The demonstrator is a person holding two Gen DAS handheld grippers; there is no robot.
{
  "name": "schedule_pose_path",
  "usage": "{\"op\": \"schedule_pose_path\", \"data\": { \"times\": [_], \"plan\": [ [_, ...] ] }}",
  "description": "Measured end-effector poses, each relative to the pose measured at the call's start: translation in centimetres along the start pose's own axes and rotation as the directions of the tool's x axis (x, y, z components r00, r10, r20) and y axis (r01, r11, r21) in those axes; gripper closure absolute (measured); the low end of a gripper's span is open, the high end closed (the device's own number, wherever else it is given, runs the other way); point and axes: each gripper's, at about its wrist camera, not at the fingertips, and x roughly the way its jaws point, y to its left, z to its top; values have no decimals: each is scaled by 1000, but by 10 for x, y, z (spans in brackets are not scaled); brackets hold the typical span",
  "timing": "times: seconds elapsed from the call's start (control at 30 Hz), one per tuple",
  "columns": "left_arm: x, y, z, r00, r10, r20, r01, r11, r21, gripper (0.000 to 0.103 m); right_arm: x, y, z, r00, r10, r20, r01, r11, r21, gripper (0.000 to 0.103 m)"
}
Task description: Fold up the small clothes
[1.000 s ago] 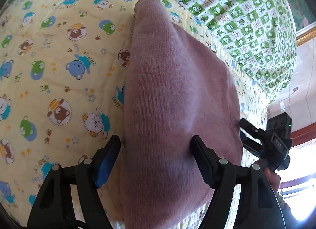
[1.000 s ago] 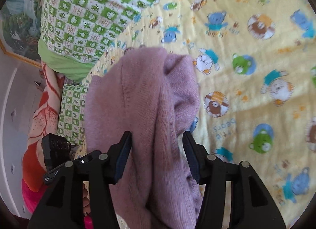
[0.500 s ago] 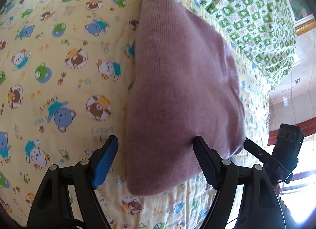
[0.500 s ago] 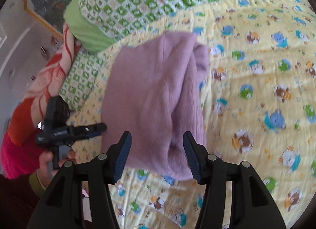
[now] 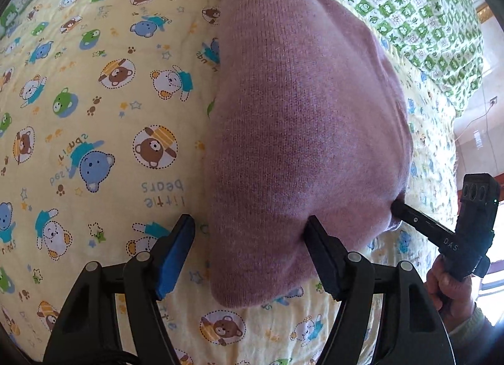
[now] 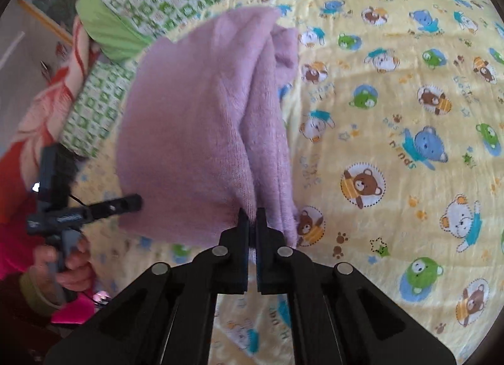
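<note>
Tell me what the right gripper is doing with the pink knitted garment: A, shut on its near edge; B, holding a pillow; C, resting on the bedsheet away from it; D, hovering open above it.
A: the right gripper has its jaws together on the near edge of the pink knitted garment.

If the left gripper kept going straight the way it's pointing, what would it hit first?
Most likely the folded purple sweater. The left gripper has its closing fingers astride the sweater's near corner, not yet pressing it. The bear-print sheet lies right beneath, though depth is hard to judge.
</note>
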Motion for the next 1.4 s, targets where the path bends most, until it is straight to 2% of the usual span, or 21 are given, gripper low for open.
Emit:
{"op": "schedule_pose_path", "data": {
  "times": [0.1,0.2,0.37,0.5,0.67,1.0,1.3,1.4],
  "plan": [
    [-6,-2,-3,1000,20,18,-20,1000,-1,30,5,-3,0,1000,-12,4,12,999,46,99],
    [-14,2,-9,999,21,26,-20,1000,-15,30,-3,7,0,999,-35,13,34,999,24,94],
    [-35,12,-25,998,32,48,-31,999,-35,30,-25,21,-6,992,-96,78,97,995,-11,50],
    [-51,20,-41,995,62,82,-61,998,-16,30,-39,35,-19,985,-103,135,107,994,-25,37],
    [-65,20,-67,981,136,139,-142,989,35,29,-42,54,-39,981,-127,146,138,988,-68,24],
    [-79,8,-119,932,275,238,-313,939,143,23,-40,67,-87,978,-152,144,164,984,-76,20],
    [-76,4,-148,911,311,271,-369,907,200,21,-34,79,-115,967,-210,147,226,969,-102,16],
    [-81,2,-150,912,296,283,-361,907,215,21,-33,81,-121,961,-234,151,251,962,-110,16]
  ]
}}
